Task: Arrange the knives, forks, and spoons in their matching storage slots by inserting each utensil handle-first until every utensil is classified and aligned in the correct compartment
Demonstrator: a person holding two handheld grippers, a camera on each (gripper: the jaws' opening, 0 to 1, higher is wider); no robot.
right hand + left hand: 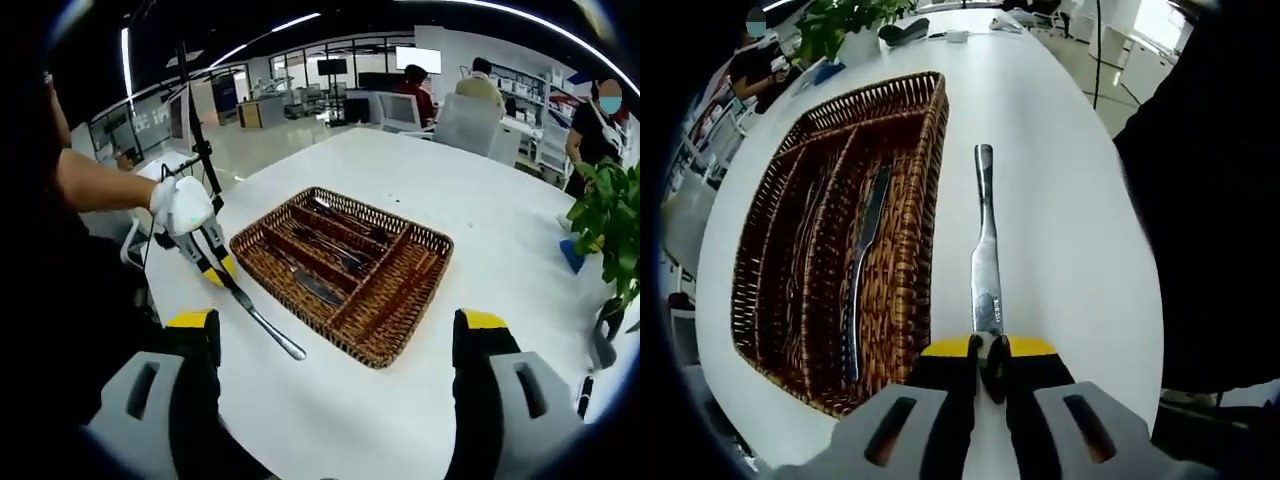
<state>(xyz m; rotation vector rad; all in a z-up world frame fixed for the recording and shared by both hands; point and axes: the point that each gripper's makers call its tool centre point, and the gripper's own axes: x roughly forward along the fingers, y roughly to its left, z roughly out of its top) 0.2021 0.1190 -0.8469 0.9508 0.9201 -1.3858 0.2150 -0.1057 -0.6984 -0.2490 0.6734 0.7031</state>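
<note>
My left gripper (990, 352) is shut on the blade end of a steel knife (985, 250), whose handle points away over the white table, just right of the wicker cutlery tray (932, 190). A second knife (866, 250) lies in the tray's right compartment, and darker utensils lie in the compartments further left. In the right gripper view, a gloved hand (182, 205) holds the left gripper (218, 268) with the knife (268, 328) slanting down beside the tray (437, 262). My right gripper (337, 340) stands open and empty in front of the tray.
The white table (1060, 200) stretches far beyond the tray. A potted plant (610, 220) and a blue item (572, 255) stand near its edge. People sit at desks in the background. A dark sleeve (1210, 200) fills the right of the left gripper view.
</note>
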